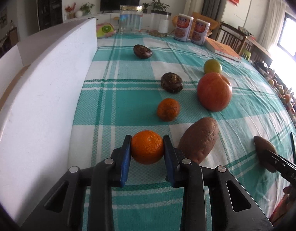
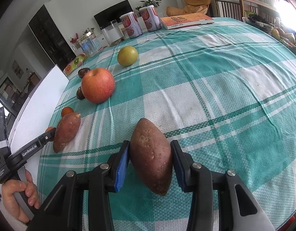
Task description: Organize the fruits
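My left gripper (image 1: 147,148) is shut on a mandarin (image 1: 147,147) low over the checked tablecloth (image 1: 128,105). My right gripper (image 2: 150,154) is shut on a sweet potato (image 2: 150,154); it also shows at the right edge of the left wrist view (image 1: 264,152). A second sweet potato (image 1: 199,142) lies just right of the left gripper. Ahead lie another mandarin (image 1: 168,109), a red apple (image 1: 214,91), a yellow-green fruit (image 1: 212,66) and two dark brown round fruits (image 1: 171,82) (image 1: 142,51).
A white foam board (image 1: 42,96) stands along the table's left side. At the far end stand a clear jar (image 1: 131,20), a second container (image 1: 160,24), two printed cans (image 1: 192,30) and an orange book (image 1: 223,49). Chairs stand beyond the table on the right.
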Demonstrator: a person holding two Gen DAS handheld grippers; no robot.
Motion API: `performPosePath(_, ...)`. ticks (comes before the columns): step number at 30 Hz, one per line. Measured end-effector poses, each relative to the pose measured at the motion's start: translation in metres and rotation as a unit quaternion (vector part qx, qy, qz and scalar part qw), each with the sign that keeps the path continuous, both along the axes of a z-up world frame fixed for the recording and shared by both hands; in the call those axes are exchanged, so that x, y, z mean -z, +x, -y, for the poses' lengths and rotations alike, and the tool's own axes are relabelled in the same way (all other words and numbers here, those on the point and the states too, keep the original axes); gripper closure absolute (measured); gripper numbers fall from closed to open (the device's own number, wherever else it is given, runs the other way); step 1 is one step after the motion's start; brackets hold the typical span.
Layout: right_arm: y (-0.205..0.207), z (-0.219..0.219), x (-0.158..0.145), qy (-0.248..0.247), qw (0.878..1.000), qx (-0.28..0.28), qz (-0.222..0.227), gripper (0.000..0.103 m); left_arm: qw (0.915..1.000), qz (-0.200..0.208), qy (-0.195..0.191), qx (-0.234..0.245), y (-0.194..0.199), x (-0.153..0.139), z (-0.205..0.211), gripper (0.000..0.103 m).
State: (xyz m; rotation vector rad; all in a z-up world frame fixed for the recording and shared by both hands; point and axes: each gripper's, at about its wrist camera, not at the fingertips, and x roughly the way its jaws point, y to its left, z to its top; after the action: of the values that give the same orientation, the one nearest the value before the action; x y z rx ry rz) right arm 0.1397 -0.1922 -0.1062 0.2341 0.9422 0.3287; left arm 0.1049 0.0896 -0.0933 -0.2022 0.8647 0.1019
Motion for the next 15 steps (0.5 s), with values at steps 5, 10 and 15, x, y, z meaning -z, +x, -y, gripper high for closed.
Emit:
performPosePath(5, 0.001, 0.014, 0.002, 0.052, 0.998, 0.006, -0.018, 0.061, 0.9967, 0.019, -0.025, 0.075, -0.043, -0.029, 0.029, 0.071)
performPosePath(10, -0.001, 0.0, -0.003, 0.003, 0.999, -0.015, -0.035, 0.06, 0.9864, 0.001, -0.031, 0.161, -0.043, -0.01, 0.072, 0.071)
performPosePath(15, 0.003, -0.006, -0.009, -0.039, 0.994, -0.059, -0.085, 0.051, 0.9857, -0.022, 0.002, 0.167, -0.035, 0.011, 0.075, 0.062)
